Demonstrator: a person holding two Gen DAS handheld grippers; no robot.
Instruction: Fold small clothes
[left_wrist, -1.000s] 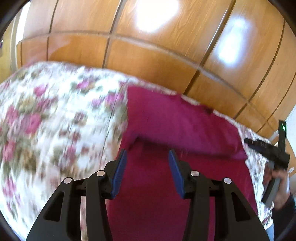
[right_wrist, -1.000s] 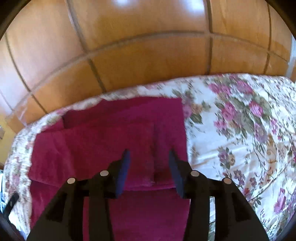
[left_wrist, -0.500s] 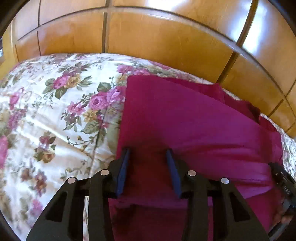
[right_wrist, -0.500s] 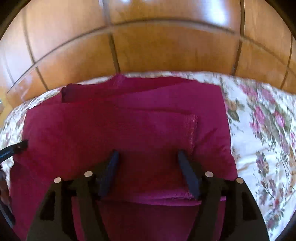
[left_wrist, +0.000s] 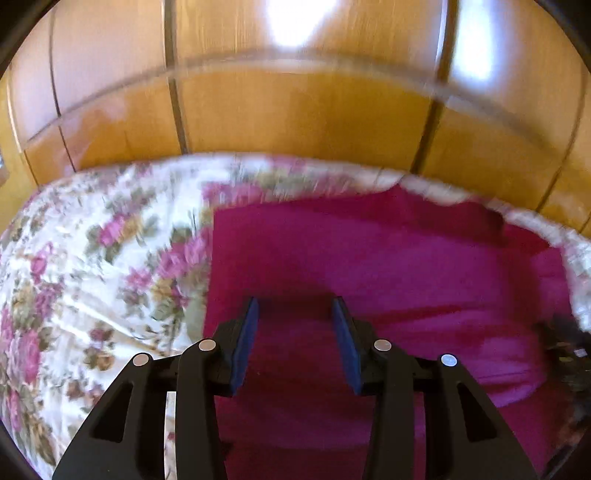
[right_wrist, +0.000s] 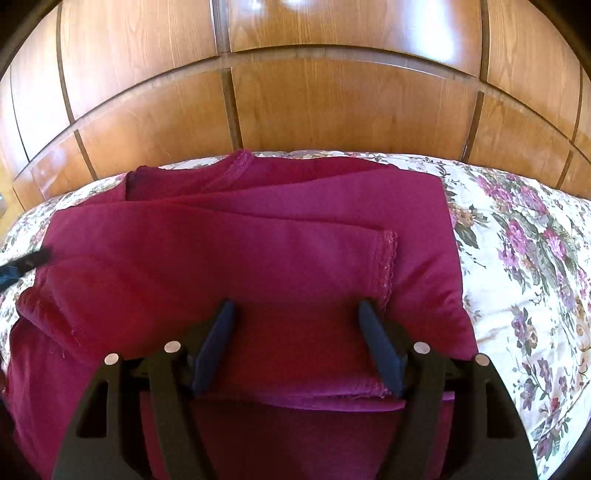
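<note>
Wooden panelled wall (right_wrist: 332, 110), glossy, with dark seams, stood behind the bed and filled the upper part of both views. Bed (right_wrist: 524, 258), covered by a white spread printed with pink and purple flowers, reached up to that wall. Magenta garment (right_wrist: 229, 258), folded over in several layers with a stitched hem showing near its right side, lay flat on the bedspread, its far edge close to the wall. Right tongs (right_wrist: 297, 314), black with dark blue pads, were released and still widening, hanging over the garment's near folded edge, the cloth lying below the gap and not pinched. Left tongs (left_wrist: 295, 312), same make, stood partly apart over the garment's left portion, just beside its left edge, gripping nothing; that view was blurred.
</note>
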